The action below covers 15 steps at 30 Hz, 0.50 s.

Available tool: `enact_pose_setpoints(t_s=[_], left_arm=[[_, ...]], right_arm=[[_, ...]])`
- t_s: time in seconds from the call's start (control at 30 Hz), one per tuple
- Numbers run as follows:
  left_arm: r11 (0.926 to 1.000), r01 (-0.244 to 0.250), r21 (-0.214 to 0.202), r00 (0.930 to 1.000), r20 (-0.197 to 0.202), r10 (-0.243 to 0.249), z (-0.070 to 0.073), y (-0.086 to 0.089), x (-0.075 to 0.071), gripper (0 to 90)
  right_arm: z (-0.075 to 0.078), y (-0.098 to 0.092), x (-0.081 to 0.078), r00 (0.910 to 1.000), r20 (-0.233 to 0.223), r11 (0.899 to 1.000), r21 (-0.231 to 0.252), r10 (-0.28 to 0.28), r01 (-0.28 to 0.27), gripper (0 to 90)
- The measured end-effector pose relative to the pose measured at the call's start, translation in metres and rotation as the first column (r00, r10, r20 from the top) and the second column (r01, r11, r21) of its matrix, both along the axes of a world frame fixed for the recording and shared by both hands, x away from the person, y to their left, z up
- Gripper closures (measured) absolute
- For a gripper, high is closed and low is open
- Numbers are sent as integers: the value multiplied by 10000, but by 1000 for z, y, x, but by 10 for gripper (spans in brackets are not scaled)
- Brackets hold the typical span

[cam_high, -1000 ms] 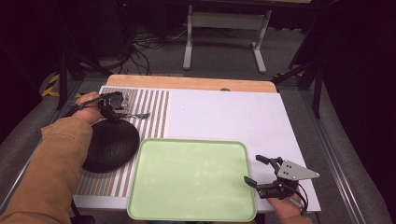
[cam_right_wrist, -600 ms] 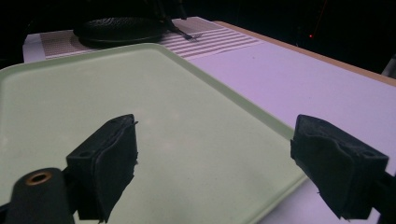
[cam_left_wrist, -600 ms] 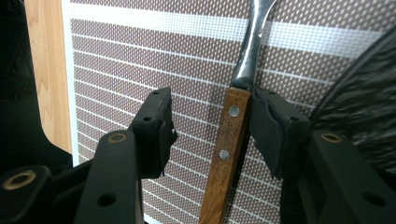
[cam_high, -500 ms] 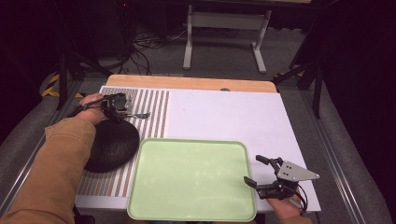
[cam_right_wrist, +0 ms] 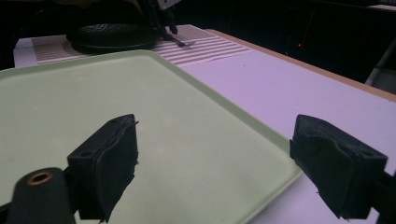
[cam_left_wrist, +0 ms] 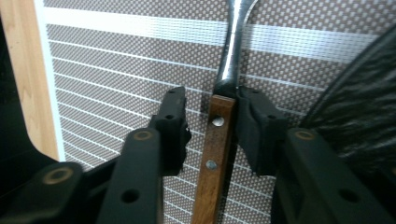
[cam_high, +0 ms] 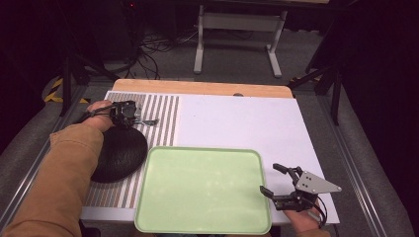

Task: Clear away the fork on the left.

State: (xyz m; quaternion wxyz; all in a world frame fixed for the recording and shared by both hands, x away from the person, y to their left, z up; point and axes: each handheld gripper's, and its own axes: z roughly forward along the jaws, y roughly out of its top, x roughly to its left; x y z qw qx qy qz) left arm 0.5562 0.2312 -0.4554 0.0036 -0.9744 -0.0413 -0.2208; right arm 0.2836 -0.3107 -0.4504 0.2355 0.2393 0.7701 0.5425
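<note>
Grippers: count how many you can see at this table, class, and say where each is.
2. The left gripper is over the striped placemat, straddling a fork; the right gripper is beside the green tray.

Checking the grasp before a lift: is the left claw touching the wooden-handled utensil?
Touching. In the left gripper view, one jaw of the left claw presses the wooden handle; a gap remains on the other side.

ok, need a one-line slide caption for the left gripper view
Left tool straddling a wooden-handled utensil on the striped placemat, jaws not yet closed on the handle; dark round object alongside.
</note>
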Motion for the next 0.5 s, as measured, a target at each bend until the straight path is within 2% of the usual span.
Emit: enact_pose_setpoints(t_s=[0.03, 0.1, 0.13, 0.23, 0.27, 0.3, 0.47, 0.5], left_arm=[[9999, 83, -95, 9999, -122, -84, -1, 0, 0, 660], [9998, 179, 26, 9996, -196, -179, -1, 0, -2, 741], [9998, 202, 28, 9997, -162, -201, -2, 0, -3, 751], [9995, 266, 171, 9995, -145, -264, -2, -2, -4, 766], [9994, 335, 50, 9994, -93, -334, -4, -2, -4, 766], [9993, 275, 261, 9996, -67, -274, -3, -3, -5, 768], [9985, 423, 354, 9991, -19, -423, -3, -4, -6, 772], [9981, 399, 475, 9991, 99, -404, -3, -4, -6, 772]], right_arm=[[0, 0, 0, 10000, 0, 10000, 0, 0, 0, 153], [1, 0, -1, 10000, 23, 10000, 56, -9, 9, 153], [1, 0, -1, 10000, 11, 10000, 80, 10, -10, 153], [1, 0, -1, 10000, 26, 9999, 111, 49, -49, 154], [1, 0, -1, 10000, 26, 9999, 111, 49, -49, 154], [1, -1, -1, 10000, 21, 9999, 125, 41, -41, 154], [1, -1, -1, 10000, -21, 9998, 180, 41, -40, 154], [1, -1, -1, 10000, -21, 9998, 180, 41, -40, 154]])
